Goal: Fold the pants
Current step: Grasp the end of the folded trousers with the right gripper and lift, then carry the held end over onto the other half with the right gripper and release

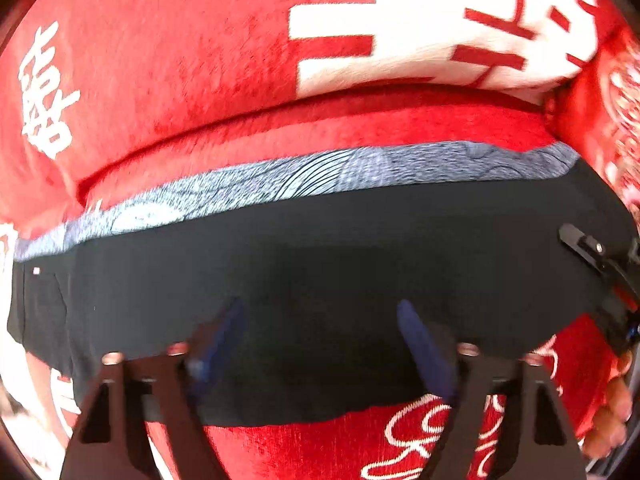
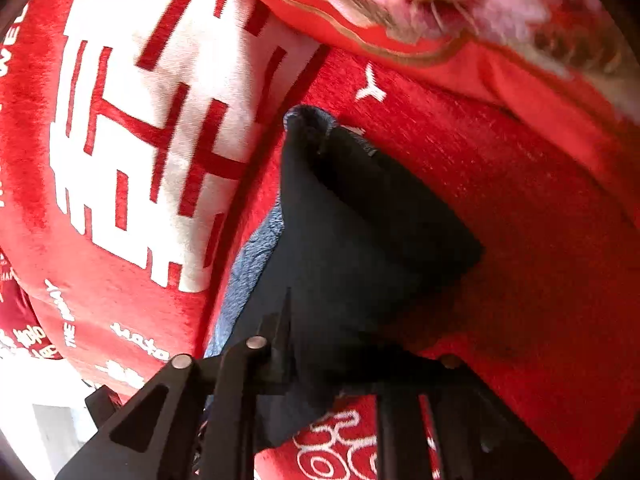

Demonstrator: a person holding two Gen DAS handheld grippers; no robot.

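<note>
Black pants with a grey patterned band along the far edge lie across a red blanket. My left gripper hovers just above the black cloth with its blue-tipped fingers spread apart and nothing between them. In the right wrist view the black pants rise in a bunched fold up to a grey corner. My right gripper sits at the base of that fold; the cloth covers its fingertips, so it looks shut on the pants. The right gripper's body shows at the edge of the left wrist view.
The red blanket with large white characters covers the bed. A folded ridge of it runs just behind the pants. A red embroidered pillow lies at the far right. A hand shows at the lower right.
</note>
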